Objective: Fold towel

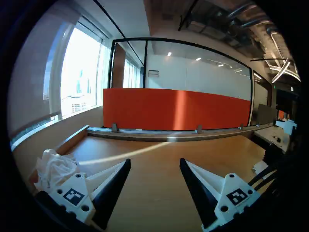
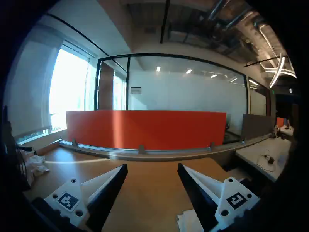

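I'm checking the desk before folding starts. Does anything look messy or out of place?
Yes. The white towel lies crumpled in a heap on the wooden table, at the left of the left gripper view, not spread flat. The left gripper and the right gripper have their jaws open, holding nothing.

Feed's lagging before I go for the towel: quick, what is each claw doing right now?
Left claw: open, holding nothing.
Right claw: open, holding nothing.
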Demonstrator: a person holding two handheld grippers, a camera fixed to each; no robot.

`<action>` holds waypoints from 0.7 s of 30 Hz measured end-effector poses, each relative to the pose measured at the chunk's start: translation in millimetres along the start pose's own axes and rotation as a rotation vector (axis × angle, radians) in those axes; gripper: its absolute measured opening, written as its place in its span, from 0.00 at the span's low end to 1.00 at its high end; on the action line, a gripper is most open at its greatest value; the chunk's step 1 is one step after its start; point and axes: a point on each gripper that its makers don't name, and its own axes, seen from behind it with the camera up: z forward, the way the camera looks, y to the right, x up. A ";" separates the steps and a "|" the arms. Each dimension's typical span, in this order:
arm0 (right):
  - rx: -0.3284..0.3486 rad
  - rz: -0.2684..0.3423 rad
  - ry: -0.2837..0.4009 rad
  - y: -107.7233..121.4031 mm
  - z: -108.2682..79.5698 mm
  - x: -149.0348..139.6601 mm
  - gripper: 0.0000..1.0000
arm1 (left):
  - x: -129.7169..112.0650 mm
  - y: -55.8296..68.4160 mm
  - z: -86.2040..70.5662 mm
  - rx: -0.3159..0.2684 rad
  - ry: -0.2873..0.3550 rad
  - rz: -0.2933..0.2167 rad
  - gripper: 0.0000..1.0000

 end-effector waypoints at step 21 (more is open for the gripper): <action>-0.015 -0.035 0.014 -14.5 1.7 4.3 1.00 | -46.3 -29.5 12.7 0.018 0.093 0.026 0.94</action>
